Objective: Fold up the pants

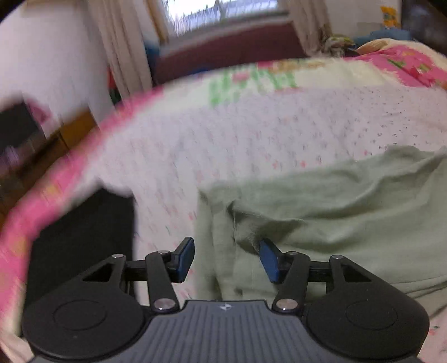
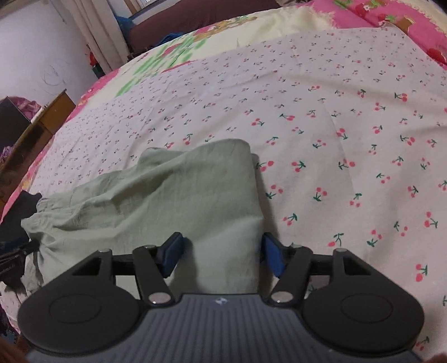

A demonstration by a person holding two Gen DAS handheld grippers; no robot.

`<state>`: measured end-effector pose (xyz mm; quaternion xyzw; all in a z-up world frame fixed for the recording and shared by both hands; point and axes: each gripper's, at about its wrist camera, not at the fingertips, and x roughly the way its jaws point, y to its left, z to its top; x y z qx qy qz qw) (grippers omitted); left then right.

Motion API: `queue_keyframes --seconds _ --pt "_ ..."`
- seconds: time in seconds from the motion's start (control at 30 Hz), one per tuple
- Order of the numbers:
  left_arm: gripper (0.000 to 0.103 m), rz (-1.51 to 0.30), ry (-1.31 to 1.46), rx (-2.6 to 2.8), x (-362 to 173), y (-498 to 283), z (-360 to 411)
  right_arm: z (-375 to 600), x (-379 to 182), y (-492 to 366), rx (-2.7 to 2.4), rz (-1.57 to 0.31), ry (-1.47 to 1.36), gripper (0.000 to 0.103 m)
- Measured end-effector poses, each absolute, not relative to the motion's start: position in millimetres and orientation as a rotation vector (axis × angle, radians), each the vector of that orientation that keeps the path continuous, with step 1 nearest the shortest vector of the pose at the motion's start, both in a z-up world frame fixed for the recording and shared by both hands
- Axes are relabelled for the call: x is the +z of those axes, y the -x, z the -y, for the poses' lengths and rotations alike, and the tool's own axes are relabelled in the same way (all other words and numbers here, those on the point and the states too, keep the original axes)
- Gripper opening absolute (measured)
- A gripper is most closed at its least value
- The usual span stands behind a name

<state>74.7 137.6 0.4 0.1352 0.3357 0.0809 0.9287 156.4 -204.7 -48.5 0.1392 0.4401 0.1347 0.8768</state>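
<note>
Pale green pants (image 2: 156,201) lie bunched on a cherry-print sheet (image 2: 321,117) spread over the bed. Seen from the right wrist, their long axis runs from a gathered, ruffled end near the bed's left edge toward a smooth folded end at the right. That folded end forms a straight edge running away from the camera. A rumpled ridge rises along the far side of the pants.

The right gripper (image 2: 222,255) hangs over the folded end, jaws parted; the cloth lies between the blue pads, which do not press it. The left gripper (image 1: 227,259) stands at the gathered end, jaws likewise parted, with a fold of green cloth between the pads, ungripped. This view is motion-blurred.

Beyond the pants and to their right, the sheet lies flat and uncovered up to the pink quilt border (image 2: 391,16). Left of the pants, dark fabric (image 1: 83,237) lies at the bed's pink edge.
</note>
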Motion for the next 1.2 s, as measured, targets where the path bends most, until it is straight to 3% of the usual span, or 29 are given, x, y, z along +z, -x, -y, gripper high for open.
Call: queue_keyframes --seconds 0.1,0.2,0.23,0.33,0.63,0.83,1.1,1.2 --pt "0.07 -0.598 -0.35 0.071 10 -60 -106 211 -43 -149 0.337 -0.915 -0.343 0.059" --pt "0.073 -0.666 -0.412 0.03 -10 -71 -89 214 -57 -149 0.328 -0.962 -0.376 0.052" --pt "0.072 -0.713 -0.426 0.04 -18 -74 -89 216 -61 -149 0.327 -0.969 -0.399 0.046" --pt "0.073 -0.762 -0.414 0.081 -27 -72 -99 228 -61 -151 0.366 -0.99 -0.58 0.011" --pt "0.073 -0.734 -0.363 0.117 -24 -73 -118 162 21 -143 0.504 -0.879 -0.554 0.007" --pt "0.084 -0.723 -0.249 0.174 -25 -75 -156 56 63 -157 0.64 -0.86 -0.394 0.007" --pt "0.088 -0.663 -0.093 0.26 -16 -32 -216 -91 24 -162 0.701 -0.984 -0.009 0.008" --pt "0.088 -0.657 -0.044 0.261 -15 -20 -230 -108 2 -153 0.693 -1.048 0.051 0.014"
